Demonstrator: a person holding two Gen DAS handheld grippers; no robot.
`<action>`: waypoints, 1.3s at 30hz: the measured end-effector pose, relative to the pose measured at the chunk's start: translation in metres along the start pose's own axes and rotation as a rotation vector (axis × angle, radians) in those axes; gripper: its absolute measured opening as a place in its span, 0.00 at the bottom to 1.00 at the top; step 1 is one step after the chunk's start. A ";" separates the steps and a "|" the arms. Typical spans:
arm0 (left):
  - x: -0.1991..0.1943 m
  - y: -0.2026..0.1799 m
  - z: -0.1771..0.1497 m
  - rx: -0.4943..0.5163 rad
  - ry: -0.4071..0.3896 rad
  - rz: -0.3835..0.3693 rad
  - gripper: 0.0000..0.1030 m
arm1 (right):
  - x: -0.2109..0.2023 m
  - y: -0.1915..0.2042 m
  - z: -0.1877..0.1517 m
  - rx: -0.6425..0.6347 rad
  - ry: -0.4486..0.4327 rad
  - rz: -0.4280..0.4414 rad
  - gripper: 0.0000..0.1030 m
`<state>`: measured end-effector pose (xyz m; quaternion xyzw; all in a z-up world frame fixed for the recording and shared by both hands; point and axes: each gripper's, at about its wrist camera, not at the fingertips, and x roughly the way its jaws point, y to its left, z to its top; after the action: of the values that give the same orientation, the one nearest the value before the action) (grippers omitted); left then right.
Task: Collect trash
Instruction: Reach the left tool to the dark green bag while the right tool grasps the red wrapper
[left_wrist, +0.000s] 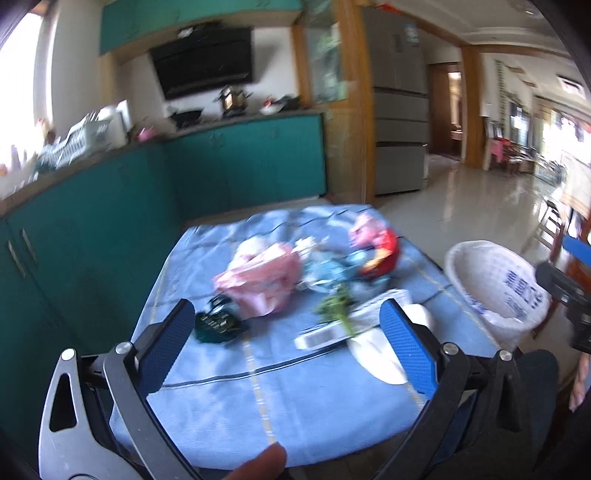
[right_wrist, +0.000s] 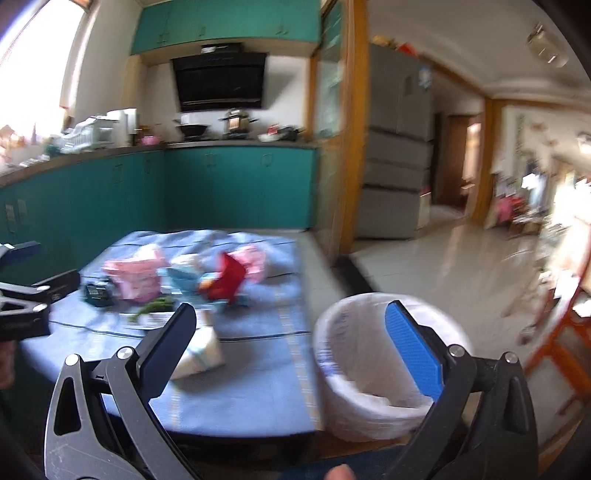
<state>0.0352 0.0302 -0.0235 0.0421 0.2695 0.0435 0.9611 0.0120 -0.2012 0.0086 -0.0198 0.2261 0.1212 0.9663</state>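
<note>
**Both grippers wide open above littered table, bin at its right**

Left gripper (left_wrist: 286, 314) w/ jaws spread, nothing between, low centre of left wrist view. Right gripper (right_wrist: 290, 321) likewise spread & empty. Trash heaped mid-frame on blue tablecloth (left_wrist: 229, 406): pink wrapper (left_wrist: 262, 280), red packet (left_wrist: 382, 254), dark green packet (left_wrist: 218, 325), green veg scrap (left_wrist: 336, 306), barcoded paper (left_wrist: 321, 338), white tissue (right_wrist: 201, 356) nearest the right gripper. White-lined trash bin (right_wrist: 369, 369) stands just beside table edge, lower right of right wrist view. Frames blurred; finer detail unclear.
</note>
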 end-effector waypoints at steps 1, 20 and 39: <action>0.007 0.010 -0.001 -0.014 0.025 0.015 0.97 | 0.009 0.001 0.002 -0.006 0.012 0.050 0.97; 0.093 0.015 0.014 -0.035 0.152 0.166 0.81 | 0.219 0.041 0.036 -0.204 0.255 0.199 0.86; 0.118 0.020 0.009 -0.057 0.209 0.184 0.75 | 0.237 0.042 0.027 -0.159 0.330 0.275 0.29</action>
<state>0.1393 0.0617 -0.0752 0.0345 0.3618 0.1432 0.9205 0.2194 -0.1047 -0.0718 -0.0846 0.3714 0.2642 0.8860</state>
